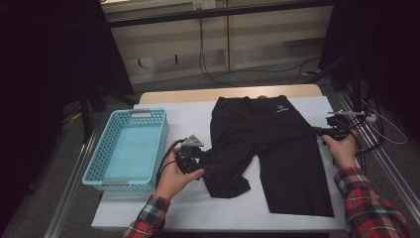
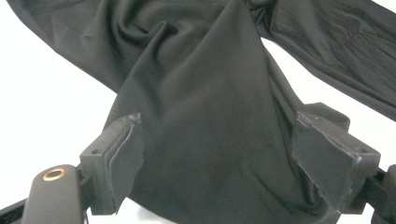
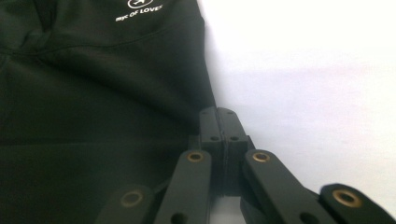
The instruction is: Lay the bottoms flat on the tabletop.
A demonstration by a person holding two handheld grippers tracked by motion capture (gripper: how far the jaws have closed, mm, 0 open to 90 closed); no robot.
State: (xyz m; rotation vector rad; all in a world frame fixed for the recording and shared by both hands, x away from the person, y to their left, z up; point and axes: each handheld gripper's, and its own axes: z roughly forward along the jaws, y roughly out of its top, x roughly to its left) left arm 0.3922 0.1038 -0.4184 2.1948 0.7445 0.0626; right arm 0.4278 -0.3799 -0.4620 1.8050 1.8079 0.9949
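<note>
Black shorts lay flat on the white-covered desk, waistband at the far edge with the logo up, legs pointing toward the person. Left leg of the shorts was bunched and pulled sideways toward the left gripper; right leg lay straight. Looked like a fold being set up, with one hand on each side of the garment.

Left gripper: fingers stood wide, a ridge of the left-leg fabric rising between them. The cloth appeared to brush the inner pads, but the pads didn't look to be pressing on it, so I'd call it straddling rather than gripping. It sat just left of the crumpled leg.

Right gripper: fingers were fully closed, pads meeting. Tips sat right at the shorts' outer side seam, below the waistband. Couldn't confirm any cloth pinched between them; the closed tips looked to sit at the hem line, beside the cloth.

Turquoise basket sat at the desk's left edge, well apart from the shorts, probably the drop-off for the folded piece.
</note>
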